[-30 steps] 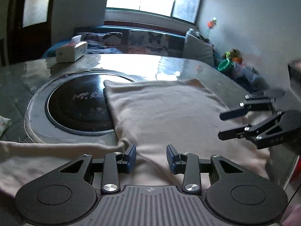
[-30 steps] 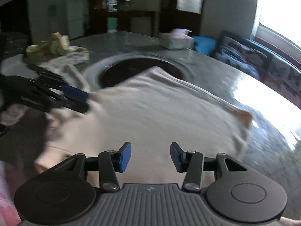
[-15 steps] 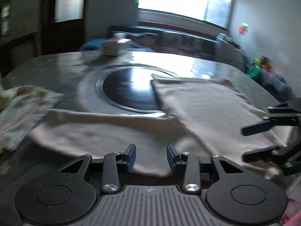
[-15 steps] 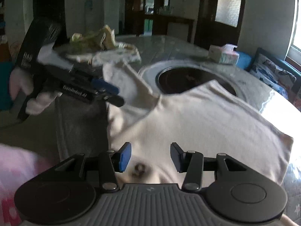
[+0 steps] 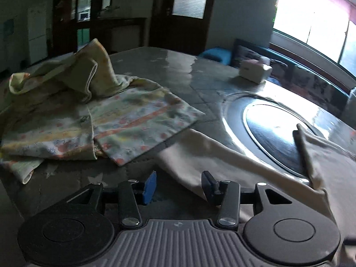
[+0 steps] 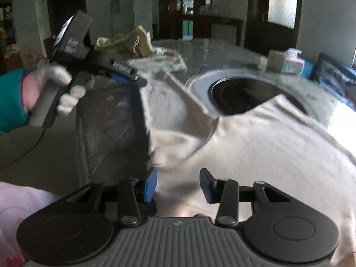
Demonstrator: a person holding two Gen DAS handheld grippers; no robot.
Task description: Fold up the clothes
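Left wrist view has the left gripper [image 5: 178,185] hanging over the end of the long cream cotton sleeve [image 5: 211,153], which runs from just ahead of the jaws away to the right, toward the body of the cream long-sleeved top [image 6: 267,151] spread flat on the grey marble tabletop [image 5: 169,71]. Its jaws have just been opening and stand apart, released, the sleeve end below them but not pinched. Right gripper [image 6: 178,187] hovers over the chest of the top, jaws likewise apart and grasping nothing. For the coming fold the left hand is plainly the nearer to the sleeve (its long axis lies across that gripper's line). A crumpled yellow printed garment [image 5: 73,102] lies just beyond the sleeve tip, and the round dark glass inset [image 6: 242,95] in the tabletop holds nothing, though the top's far corner overlaps it.
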